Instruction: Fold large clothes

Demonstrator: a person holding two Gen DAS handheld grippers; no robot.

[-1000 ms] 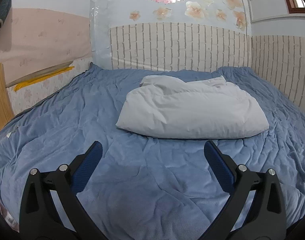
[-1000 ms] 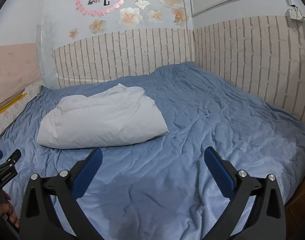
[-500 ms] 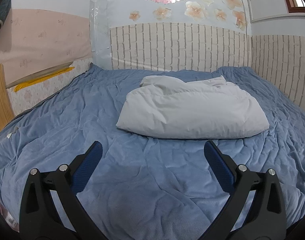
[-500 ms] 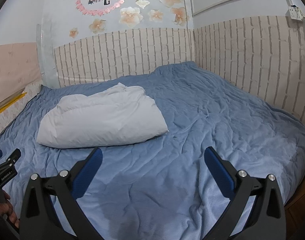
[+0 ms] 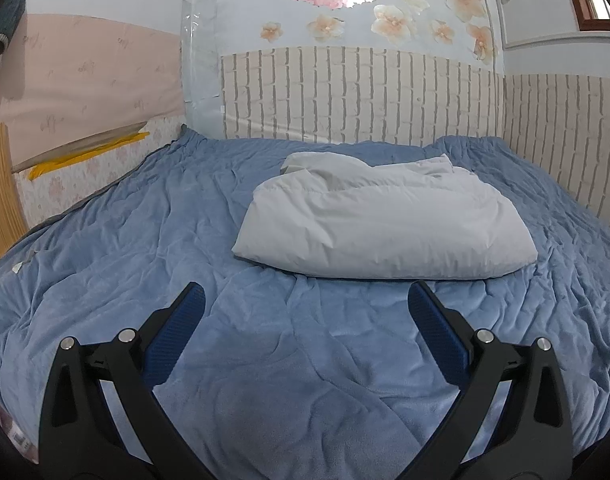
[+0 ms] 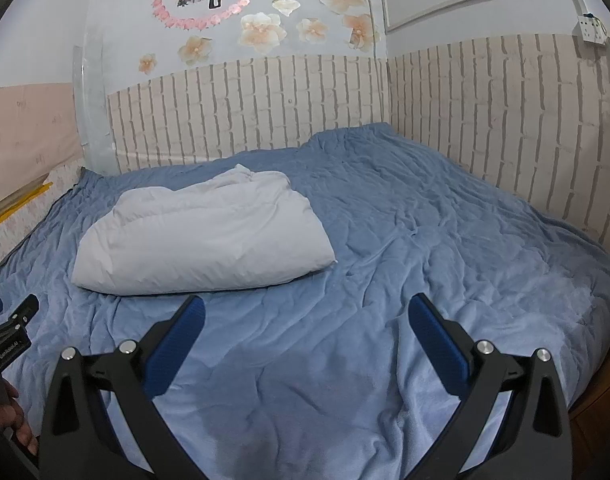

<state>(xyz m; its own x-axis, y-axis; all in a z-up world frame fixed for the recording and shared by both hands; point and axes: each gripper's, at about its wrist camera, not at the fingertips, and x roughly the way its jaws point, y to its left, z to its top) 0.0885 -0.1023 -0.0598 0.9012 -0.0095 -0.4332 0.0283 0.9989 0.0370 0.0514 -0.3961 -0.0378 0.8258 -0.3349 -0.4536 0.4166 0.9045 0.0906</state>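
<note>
L gripper (image 5: 307, 300): jaws standing wide apart, nothing between them. 2 fingers (image 5: 177, 336), black rigid frames w/ blue ribbed pads, 2 silver pivot bolts per side. Gripper is hovering level over the near part of the bed, pointing fwd toward the garment, not touching any fabric.

R gripper (image 6: 307, 312): same build, jaws likewise spread wide, gripping nothing. 2 fingers (image 6: 437, 344), blue ribbed pads on black frames. It is hovering over the near bed area, pointing fwd w/ the garment lying off to its left side. In the R wrist view the L gripper (image 6: 9, 332) is showing at the left edge, black w/ a blue tip, and part of a hand (image 6: 13, 420) is gripping its handle below; fingers only partly visible.

White garment (image 5: 385, 228), 1 pc: puffy, padded-looking, smooth matte fabric, lying folded into a rough rectangular bundle w/ rounded edges and a rumpled top rear. It is resting near the middle of the bed, beyond both grippers and apart from them (image 6: 201, 240).

Blue blanket (image 5: 145, 220): soft fleece-like texture, heavily creased, covering the whole bed.

Walls: 2 visible, meeting at a corner. Brick-pattern panels (image 6: 485, 120) are lining the lower part, pale beige w/ grey joints. Flower stickers (image 6: 261, 30), peach-coloured, are sitting above, beside a ring of pink hearts.
</note>
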